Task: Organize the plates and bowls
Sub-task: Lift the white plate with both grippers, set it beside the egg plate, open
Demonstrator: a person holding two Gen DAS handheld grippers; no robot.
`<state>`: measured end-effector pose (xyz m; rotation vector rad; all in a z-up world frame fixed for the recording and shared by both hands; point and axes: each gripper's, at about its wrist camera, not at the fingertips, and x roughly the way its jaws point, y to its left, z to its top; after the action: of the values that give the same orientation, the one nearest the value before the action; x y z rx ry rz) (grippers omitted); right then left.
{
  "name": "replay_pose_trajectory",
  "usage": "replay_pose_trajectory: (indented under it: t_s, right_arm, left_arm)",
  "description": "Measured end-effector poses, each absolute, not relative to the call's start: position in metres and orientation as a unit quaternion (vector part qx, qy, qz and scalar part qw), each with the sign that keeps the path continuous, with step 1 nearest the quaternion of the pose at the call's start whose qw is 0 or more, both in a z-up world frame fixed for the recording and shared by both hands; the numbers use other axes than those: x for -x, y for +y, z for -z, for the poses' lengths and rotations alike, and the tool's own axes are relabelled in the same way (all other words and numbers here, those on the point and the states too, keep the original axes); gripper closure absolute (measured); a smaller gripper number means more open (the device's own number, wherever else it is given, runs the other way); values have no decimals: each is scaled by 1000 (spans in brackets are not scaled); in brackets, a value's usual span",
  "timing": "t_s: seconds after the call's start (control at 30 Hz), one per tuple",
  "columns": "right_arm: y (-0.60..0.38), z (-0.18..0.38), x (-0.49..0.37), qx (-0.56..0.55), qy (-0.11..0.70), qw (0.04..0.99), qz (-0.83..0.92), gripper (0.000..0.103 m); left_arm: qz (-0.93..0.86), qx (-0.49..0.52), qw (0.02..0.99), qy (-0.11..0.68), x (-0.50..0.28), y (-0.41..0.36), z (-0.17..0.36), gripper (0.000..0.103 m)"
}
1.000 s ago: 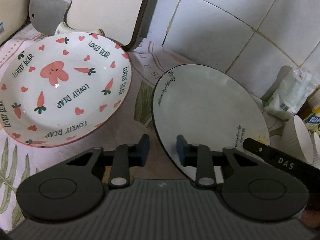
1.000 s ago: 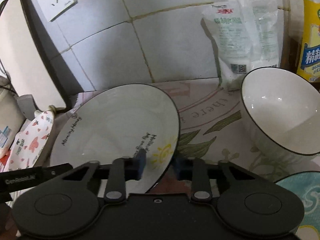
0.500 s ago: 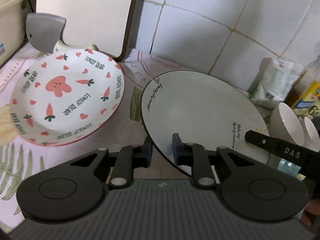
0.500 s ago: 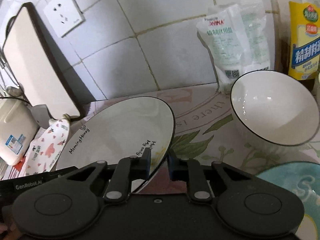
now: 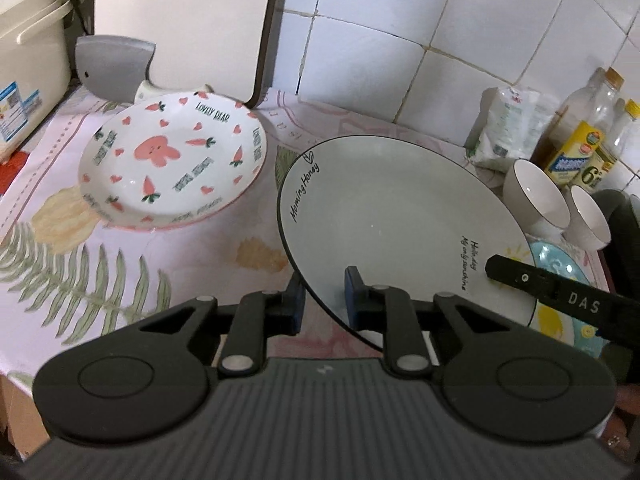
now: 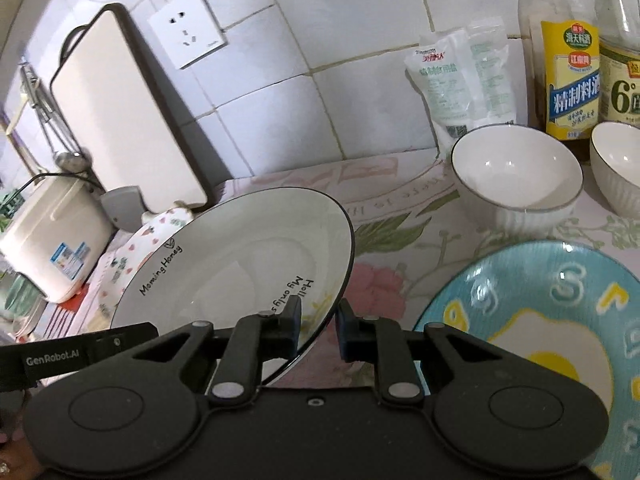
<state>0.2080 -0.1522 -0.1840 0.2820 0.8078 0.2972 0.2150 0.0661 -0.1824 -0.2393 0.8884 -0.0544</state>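
A white plate with a black rim and "Morning Honey" lettering [image 5: 384, 216] is held tilted above the counter; it also shows in the right wrist view [image 6: 240, 264]. My left gripper [image 5: 324, 300] is shut on its near left rim. My right gripper [image 6: 318, 324] is shut on its right rim and shows as a black finger in the left wrist view [image 5: 560, 296]. A pink carrot-and-bunny plate [image 5: 172, 164] lies on the counter to the left. A blue plate with a fried-egg print [image 6: 544, 320] lies to the right. Two white bowls [image 6: 516, 172] [image 6: 616, 164] stand behind it.
A cutting board [image 6: 128, 120] leans on the tiled wall. A rice cooker [image 6: 52, 236] stands far left, with a cleaver [image 5: 112, 64] beside it. A salt bag [image 6: 464, 84] and bottles [image 6: 568, 56] stand at the back right. A wall socket [image 6: 188, 32] is above.
Both grippers have lifted the black-rimmed plate up off the counter and drawn back; more of the counter, the bowls and the blue plate came into view.
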Motion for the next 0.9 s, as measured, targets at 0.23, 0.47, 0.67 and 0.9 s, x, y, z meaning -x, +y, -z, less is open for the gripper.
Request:
replay_pose_trajectory:
  t_s: [0.23, 0.47, 0.67, 0.9]
  right_arm:
    - [-145, 194, -184, -108, 398, 897, -160, 79]
    - [-137, 212, -179, -89, 408, 892, -171, 79]
    - [-134, 219, -181, -67, 416, 889, -179, 78]
    - [-132, 221, -181, -53, 421, 888, -175, 78]
  left_arm:
    - [25, 118, 889, 443, -192, 71, 194, 85]
    - [29, 130, 881, 454, -188, 80, 214, 85]
    - [27, 138, 875, 463, -189, 81, 225, 85]
    - [27, 156, 866, 474, -190, 85, 230, 85]
